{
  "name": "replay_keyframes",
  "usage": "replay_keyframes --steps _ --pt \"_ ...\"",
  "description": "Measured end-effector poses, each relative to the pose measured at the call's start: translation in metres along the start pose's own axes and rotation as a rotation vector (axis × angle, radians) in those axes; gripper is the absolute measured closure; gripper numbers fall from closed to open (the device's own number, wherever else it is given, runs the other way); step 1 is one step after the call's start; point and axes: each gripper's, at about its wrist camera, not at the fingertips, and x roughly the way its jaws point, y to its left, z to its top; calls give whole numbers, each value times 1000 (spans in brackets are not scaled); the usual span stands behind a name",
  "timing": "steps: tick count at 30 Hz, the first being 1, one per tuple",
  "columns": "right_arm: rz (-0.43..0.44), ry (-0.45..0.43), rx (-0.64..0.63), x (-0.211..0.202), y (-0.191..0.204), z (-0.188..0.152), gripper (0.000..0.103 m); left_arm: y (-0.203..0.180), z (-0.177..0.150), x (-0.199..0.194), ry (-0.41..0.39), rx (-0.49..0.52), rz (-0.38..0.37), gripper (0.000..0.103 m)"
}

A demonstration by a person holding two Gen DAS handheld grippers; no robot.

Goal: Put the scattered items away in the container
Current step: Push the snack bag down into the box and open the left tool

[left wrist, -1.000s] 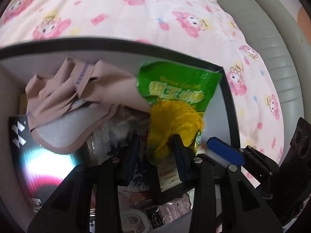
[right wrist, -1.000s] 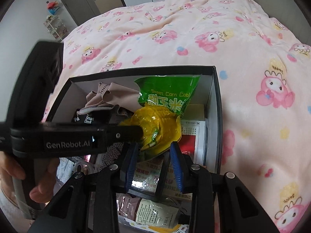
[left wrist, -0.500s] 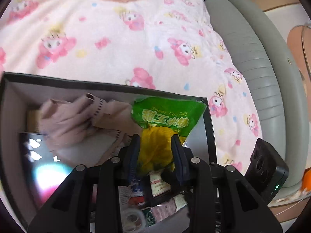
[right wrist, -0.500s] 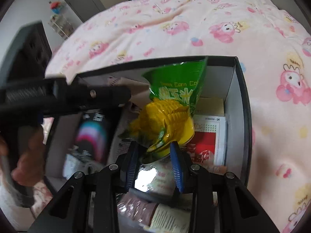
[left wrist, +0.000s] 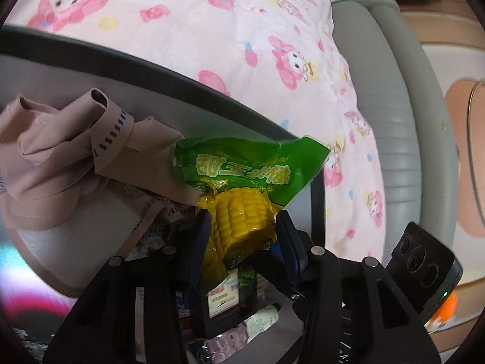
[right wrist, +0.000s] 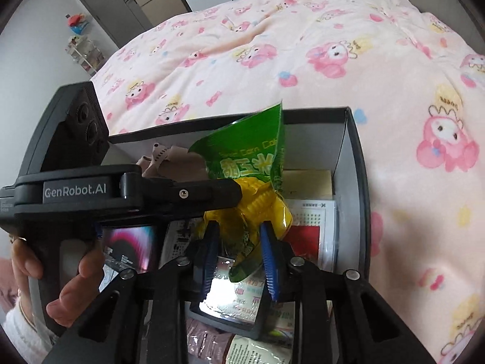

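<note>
box (right wrist: 353, 163) nearly full: beige cloth (left wrist: 60, 151) heaped at far-left, corn packet (right wrist: 257, 182) upright mid-box, packets and cards across floor; left gripper (right wrist: 230, 194) bars box's left half; bare gap only along right wall, over yellow card (right wrist: 309, 182)

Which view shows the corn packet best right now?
Left wrist: the corn packet faces the lens, label and cob unobstructed. In the right wrist view the left gripper's body crosses the corn packet, hiding part.
</note>
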Motion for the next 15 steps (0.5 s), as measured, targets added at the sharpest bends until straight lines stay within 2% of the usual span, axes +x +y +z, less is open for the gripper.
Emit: replay_keyframes --steps 3,9,11,13,15 --pt "8 -48 -7 -9 0 2 80 -3 2 6 4 -24 -6 58" --pt "-110 -71 -31 -21 -6 1 79 -11 4 24 21 -49 -55 59" --pt "-119 -54 -6 -25 -12 0 79 -17 2 23 22 -15 -30 60" --pt "-111 -77 5 -38 -14 -4 79 -25 -2 13 7 30 -27 60" --pt "-110 -120 12 -56 -19 -8 80 -35 -6 -1 -36 96 8 60"
